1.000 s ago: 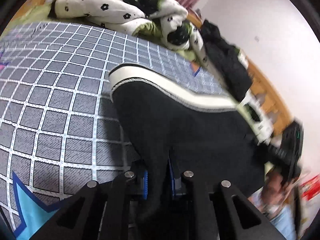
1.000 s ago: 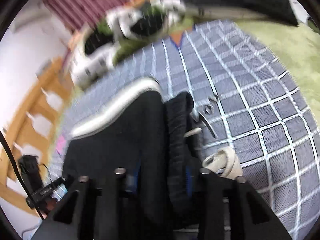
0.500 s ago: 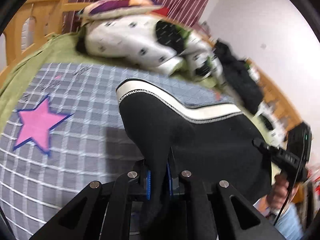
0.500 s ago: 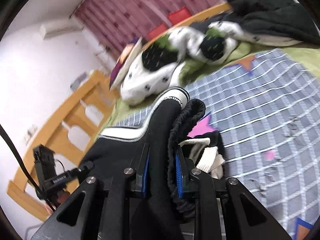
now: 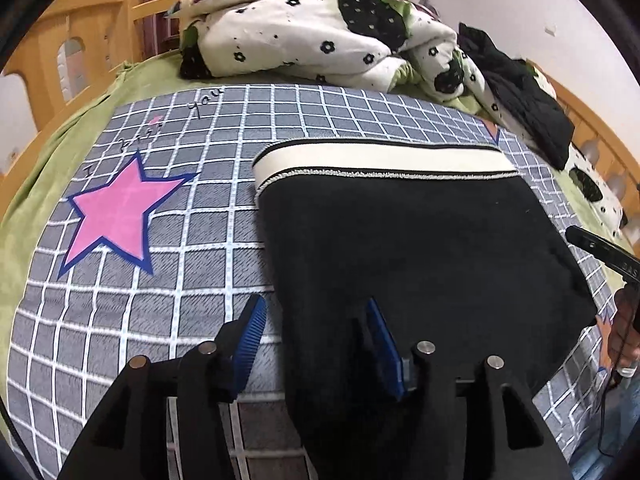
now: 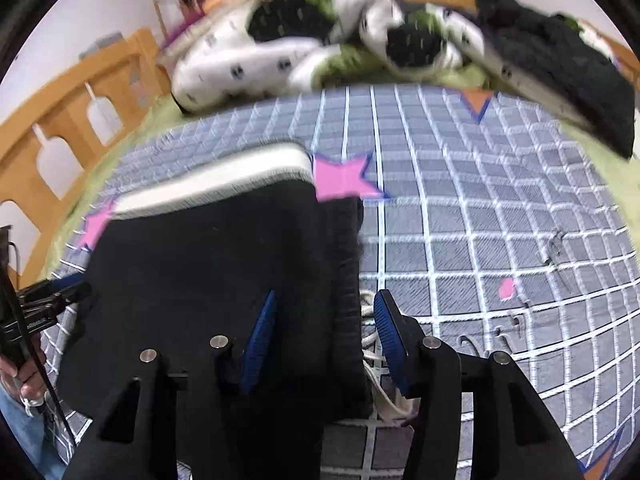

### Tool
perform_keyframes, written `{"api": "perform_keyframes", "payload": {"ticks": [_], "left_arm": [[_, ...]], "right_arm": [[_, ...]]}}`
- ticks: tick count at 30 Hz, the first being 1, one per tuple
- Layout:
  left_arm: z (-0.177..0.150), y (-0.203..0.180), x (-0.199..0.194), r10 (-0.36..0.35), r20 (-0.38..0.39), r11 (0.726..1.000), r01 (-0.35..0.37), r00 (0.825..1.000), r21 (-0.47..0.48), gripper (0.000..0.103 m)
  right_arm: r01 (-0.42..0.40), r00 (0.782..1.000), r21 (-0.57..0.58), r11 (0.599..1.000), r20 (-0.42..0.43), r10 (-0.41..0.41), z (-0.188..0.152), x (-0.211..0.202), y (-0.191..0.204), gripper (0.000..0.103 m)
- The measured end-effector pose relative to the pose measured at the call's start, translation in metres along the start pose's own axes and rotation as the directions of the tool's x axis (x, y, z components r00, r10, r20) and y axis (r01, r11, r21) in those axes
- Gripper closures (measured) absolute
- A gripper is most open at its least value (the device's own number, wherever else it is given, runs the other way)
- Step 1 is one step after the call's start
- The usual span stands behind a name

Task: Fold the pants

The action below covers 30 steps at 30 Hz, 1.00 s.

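Since the earlier frames both tongs have let go: the blue pads that were clamped on black cloth now stand apart, and the pants [image 5: 416, 248] that hung lifted between them lie flat on the bed. The left tongs [image 5: 316, 340] are spread wide, one pad over the grid blanket [image 5: 200, 240], the other over the near edge of the pants, gripping nothing. The right tongs [image 6: 324, 332] are likewise apart, straddling the ribbed black edge of the pants [image 6: 208, 272], with a loose white drawstring [image 6: 374, 360] lying just beside the right pad. The pants form a folded black block with a cream band [image 5: 380, 158] along the far edge. A pink star [image 5: 116, 216] is printed on the blanket to the left. A flowered duvet [image 5: 304, 36] and a dark garment [image 5: 520, 96] are heaped at the far end of the bed. The right view is blurred.
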<state>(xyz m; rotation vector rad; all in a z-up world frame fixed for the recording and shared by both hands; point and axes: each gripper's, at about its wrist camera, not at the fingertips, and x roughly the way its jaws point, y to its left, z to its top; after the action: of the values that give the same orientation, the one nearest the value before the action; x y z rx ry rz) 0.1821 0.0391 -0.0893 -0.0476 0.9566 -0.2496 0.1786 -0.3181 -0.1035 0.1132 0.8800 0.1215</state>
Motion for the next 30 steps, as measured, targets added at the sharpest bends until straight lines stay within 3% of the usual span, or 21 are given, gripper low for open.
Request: {"api": "perform_keyframes", "payload": {"ticks": [3, 6, 8, 9, 10, 11, 13, 16, 17, 19, 22, 23, 26, 29, 30], "left_arm": [[-0.007, 0.002, -0.008, 0.020, 0.003, 0.999, -0.020, 1.000, -0.029, 0.052], [-0.011, 0.010, -0.011, 0.019, -0.007, 0.997, -0.020, 1.000, -0.075, 0.052], [-0.013, 0.016, -0.014, 0.022, -0.008, 0.994, -0.023, 1.000, -0.103, 0.052], [-0.013, 0.019, -0.016, 0.027, -0.005, 0.993, -0.027, 1.000, -0.118, 0.052], [-0.012, 0.021, -0.017, 0.030, -0.001, 0.991, -0.030, 1.000, -0.130, 0.052], [-0.011, 0.024, -0.018, 0.030, 0.003, 0.989, -0.030, 1.000, -0.146, 0.052], [-0.009, 0.028, -0.020, 0.019, 0.016, 0.983, -0.016, 1.000, -0.182, 0.051], [-0.007, 0.029, -0.023, -0.016, 0.025, 0.979, 0.020, 1.000, -0.203, 0.051], [-0.007, 0.028, -0.023, -0.022, 0.029, 0.979, 0.028, 0.999, -0.200, 0.051], [-0.006, 0.021, -0.023, -0.015, 0.042, 0.985, 0.022, 0.999, -0.169, 0.052], [-0.005, 0.006, -0.019, 0.016, 0.047, 0.995, -0.012, 0.999, -0.097, 0.051], [-0.005, 0.003, -0.020, 0.018, 0.054, 0.997, -0.013, 0.998, -0.081, 0.051], [0.005, -0.012, -0.025, -0.006, 0.120, 1.000, 0.007, 0.993, -0.007, 0.051], [0.028, -0.029, -0.018, -0.024, 0.144, 0.998, 0.016, 0.989, 0.055, 0.051], [0.037, -0.032, -0.015, -0.036, 0.149, 0.998, 0.027, 0.988, 0.061, 0.051]], "right_arm": [[-0.009, 0.998, -0.032, 0.999, 0.068, 0.011, 0.003, -0.011, 0.003, 0.053], [0.008, 1.000, -0.009, 1.000, 0.031, -0.008, 0.012, 0.010, 0.003, 0.055], [0.019, 0.998, -0.003, 1.000, -0.057, -0.019, 0.015, 0.039, 0.004, 0.073], [0.008, 0.998, -0.011, 1.000, -0.067, -0.008, 0.015, 0.046, 0.006, 0.075], [0.021, 0.999, -0.042, 0.999, -0.046, -0.023, 0.015, 0.049, 0.012, 0.078], [0.032, 0.999, -0.074, 0.997, -0.038, -0.035, 0.013, 0.048, 0.018, 0.089], [0.029, 0.999, -0.110, 0.993, -0.019, -0.032, 0.011, 0.034, 0.025, 0.094], [-0.151, 0.988, 0.029, 0.988, 0.043, 0.150, 0.015, -0.007, 0.004, 0.094], [-0.179, 0.983, 0.050, 0.983, 0.057, 0.176, 0.015, -0.020, -0.002, 0.094], [-0.084, 0.993, -0.027, 0.996, 0.076, 0.086, 0.006, -0.028, 0.001, 0.094], [0.037, 0.997, -0.082, 0.996, -0.066, -0.042, -0.004, 0.014, -0.001, 0.083], [0.034, 0.996, -0.078, 0.996, -0.081, -0.040, -0.007, 0.022, -0.005, 0.081], [-0.007, 1.000, -0.039, 0.999, -0.021, 0.006, 0.009, 0.003, -0.008, 0.079], [-0.040, 0.989, -0.053, 0.998, 0.140, 0.047, 0.031, -0.018, 0.005, 0.079], [-0.042, 0.988, -0.065, 0.997, 0.146, 0.052, 0.039, -0.015, 0.010, 0.079]]}}
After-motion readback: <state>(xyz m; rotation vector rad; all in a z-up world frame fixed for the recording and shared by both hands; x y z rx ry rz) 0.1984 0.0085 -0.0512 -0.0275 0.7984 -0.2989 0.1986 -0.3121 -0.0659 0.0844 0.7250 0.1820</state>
